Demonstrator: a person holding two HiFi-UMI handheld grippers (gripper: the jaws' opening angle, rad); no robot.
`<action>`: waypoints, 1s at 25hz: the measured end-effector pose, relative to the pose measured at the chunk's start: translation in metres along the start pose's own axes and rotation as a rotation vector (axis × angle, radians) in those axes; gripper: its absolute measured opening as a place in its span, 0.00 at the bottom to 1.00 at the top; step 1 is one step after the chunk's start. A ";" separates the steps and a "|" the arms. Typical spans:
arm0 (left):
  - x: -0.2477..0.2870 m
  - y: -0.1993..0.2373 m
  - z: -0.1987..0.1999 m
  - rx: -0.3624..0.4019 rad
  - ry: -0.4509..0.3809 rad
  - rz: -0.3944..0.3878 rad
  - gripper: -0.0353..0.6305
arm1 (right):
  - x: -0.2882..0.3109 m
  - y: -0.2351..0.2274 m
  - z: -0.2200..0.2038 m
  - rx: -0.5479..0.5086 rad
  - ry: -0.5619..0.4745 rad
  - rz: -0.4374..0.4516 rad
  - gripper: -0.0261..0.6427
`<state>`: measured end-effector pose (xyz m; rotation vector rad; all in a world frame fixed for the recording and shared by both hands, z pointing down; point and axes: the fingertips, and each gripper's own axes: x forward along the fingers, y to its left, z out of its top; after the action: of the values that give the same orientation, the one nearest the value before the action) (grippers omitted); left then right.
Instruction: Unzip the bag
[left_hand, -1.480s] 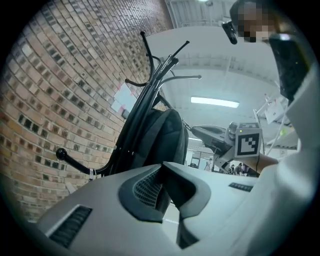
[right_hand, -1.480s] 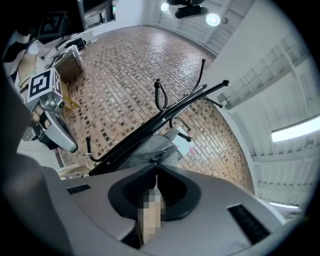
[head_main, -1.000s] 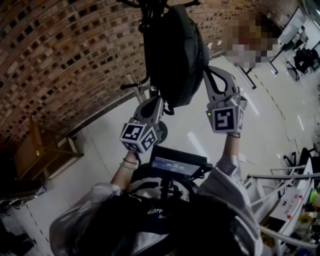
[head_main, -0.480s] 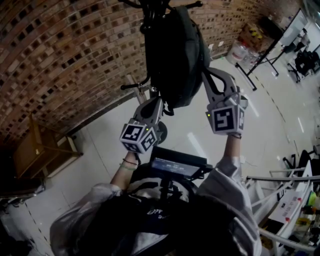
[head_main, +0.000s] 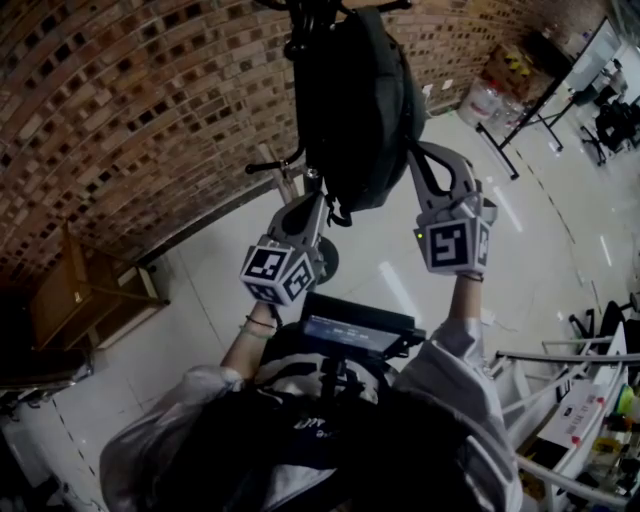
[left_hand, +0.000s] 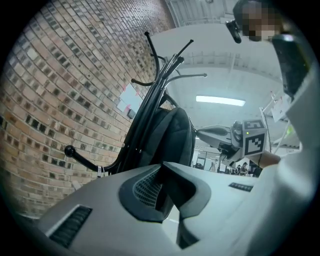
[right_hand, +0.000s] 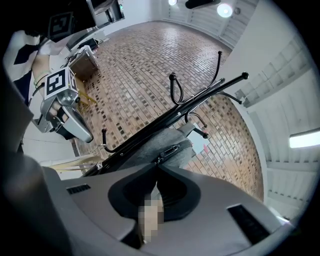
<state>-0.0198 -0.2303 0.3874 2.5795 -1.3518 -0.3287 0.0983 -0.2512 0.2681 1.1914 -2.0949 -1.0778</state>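
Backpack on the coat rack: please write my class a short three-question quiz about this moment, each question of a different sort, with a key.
1. True or false: the backpack lies flat on the floor.
2. What stands behind the coat rack? A) a brick wall B) a window C) a curtain
3. Fill in: the ___ gripper grips the backpack's bottom end, while the other grips its side.

Key
1. False: it hangs from the coat rack.
2. A.
3. Left: the left gripper is shut on the bottom end, and the right gripper is shut on the side.
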 end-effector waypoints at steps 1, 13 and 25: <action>-0.001 0.001 0.000 0.001 0.003 0.002 0.06 | 0.000 0.001 -0.001 0.000 0.001 -0.002 0.06; -0.006 0.002 0.000 0.012 0.022 0.011 0.06 | -0.006 0.018 -0.013 0.020 0.015 0.023 0.06; -0.002 -0.006 -0.002 0.010 0.049 -0.005 0.06 | -0.012 0.037 -0.025 0.030 0.047 0.036 0.06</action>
<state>-0.0155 -0.2246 0.3881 2.5824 -1.3335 -0.2586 0.1051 -0.2398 0.3124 1.1773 -2.0954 -0.9964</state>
